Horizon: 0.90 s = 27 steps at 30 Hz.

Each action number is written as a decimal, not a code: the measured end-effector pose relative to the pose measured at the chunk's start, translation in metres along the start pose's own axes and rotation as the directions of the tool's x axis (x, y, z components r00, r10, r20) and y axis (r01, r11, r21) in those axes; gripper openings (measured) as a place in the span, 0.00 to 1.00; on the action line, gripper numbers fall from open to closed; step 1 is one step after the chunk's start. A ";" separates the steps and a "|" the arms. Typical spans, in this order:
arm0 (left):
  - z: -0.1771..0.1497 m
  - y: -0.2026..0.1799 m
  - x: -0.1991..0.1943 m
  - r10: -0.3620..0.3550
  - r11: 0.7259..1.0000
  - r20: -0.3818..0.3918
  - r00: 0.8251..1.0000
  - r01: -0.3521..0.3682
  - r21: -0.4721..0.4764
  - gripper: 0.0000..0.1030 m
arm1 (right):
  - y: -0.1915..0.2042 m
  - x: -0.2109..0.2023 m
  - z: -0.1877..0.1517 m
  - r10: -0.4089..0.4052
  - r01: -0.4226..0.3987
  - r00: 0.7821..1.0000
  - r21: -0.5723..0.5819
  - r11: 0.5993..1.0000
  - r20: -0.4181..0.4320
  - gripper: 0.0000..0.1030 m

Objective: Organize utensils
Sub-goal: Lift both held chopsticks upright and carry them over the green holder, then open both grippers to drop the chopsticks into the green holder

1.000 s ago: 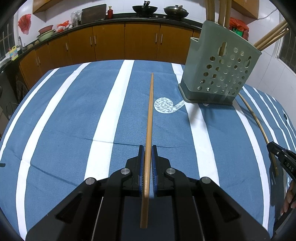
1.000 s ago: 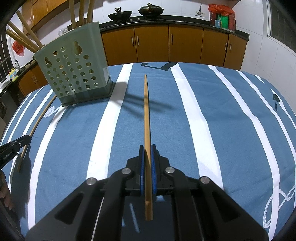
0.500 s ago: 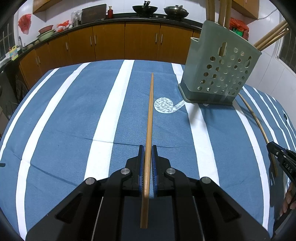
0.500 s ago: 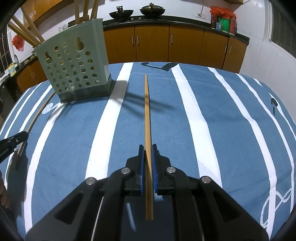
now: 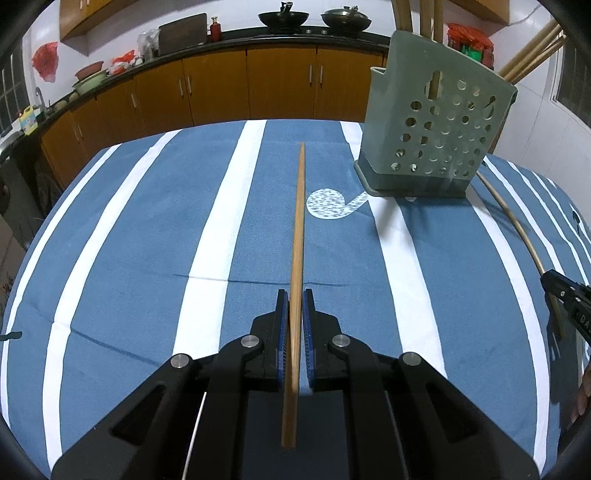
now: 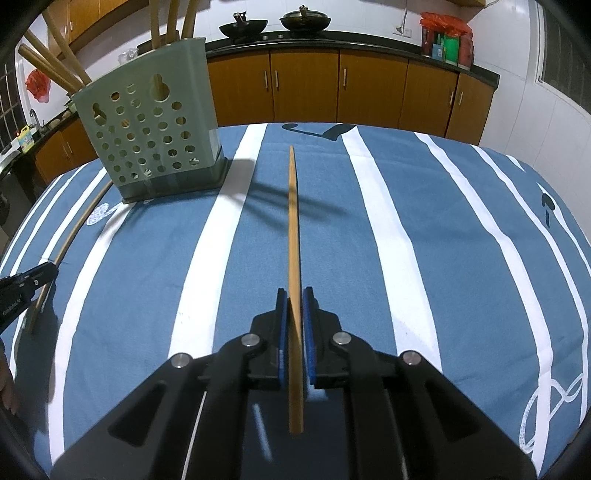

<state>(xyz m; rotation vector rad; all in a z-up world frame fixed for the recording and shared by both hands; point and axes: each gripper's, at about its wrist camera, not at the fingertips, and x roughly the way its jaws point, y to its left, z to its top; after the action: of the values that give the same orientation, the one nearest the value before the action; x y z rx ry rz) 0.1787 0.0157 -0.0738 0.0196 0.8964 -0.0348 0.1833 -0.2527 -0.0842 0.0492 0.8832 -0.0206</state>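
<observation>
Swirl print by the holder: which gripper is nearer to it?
Left. The swirl print lies just ahead-right of the left gripper; from the right gripper it sits far off left, by the holder.

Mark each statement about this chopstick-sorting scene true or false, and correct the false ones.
1. Each gripper holds a chopstick. True: left gripper and right gripper each clamp one.
2. The holder is empty. False: wooden sticks stand in it.
3. The holder lies on its side. False: it stands upright on the cloth.
4. The cloth is blue with white stripes. True.
5. Two woks sit on the counter behind. True.
</observation>
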 end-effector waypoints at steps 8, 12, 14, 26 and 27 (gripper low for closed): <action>0.000 -0.003 -0.013 0.006 1.000 0.012 1.000 -0.006 0.027 0.07 | -0.006 -0.020 0.008 0.017 -0.018 0.998 0.013 1.000 0.059 0.08; 0.009 -0.003 -0.036 -0.010 1.000 0.076 0.997 0.008 0.029 0.07 | -0.011 -0.048 0.024 0.026 -0.030 0.988 0.026 0.999 0.149 0.08; 0.017 -0.001 -0.053 -0.024 1.000 0.125 0.992 0.021 0.020 0.07 | -0.012 -0.062 0.032 0.031 -0.037 0.980 0.031 0.999 0.197 0.08; 0.061 0.014 -0.122 -0.110 0.991 0.319 0.941 0.128 -0.035 0.07 | -0.011 -0.120 0.066 0.057 -0.070 0.925 0.021 0.997 0.375 0.08; 0.064 0.014 -0.127 -0.121 0.990 0.330 0.936 0.139 -0.033 0.07 | -0.010 -0.124 0.068 0.063 -0.077 0.921 0.020 0.997 0.384 0.08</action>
<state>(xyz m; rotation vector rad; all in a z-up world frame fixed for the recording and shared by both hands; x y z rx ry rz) 0.1501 0.0302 0.0655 -0.0955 0.5635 -0.1330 0.1570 -0.2668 0.0544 0.1057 0.4880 0.0211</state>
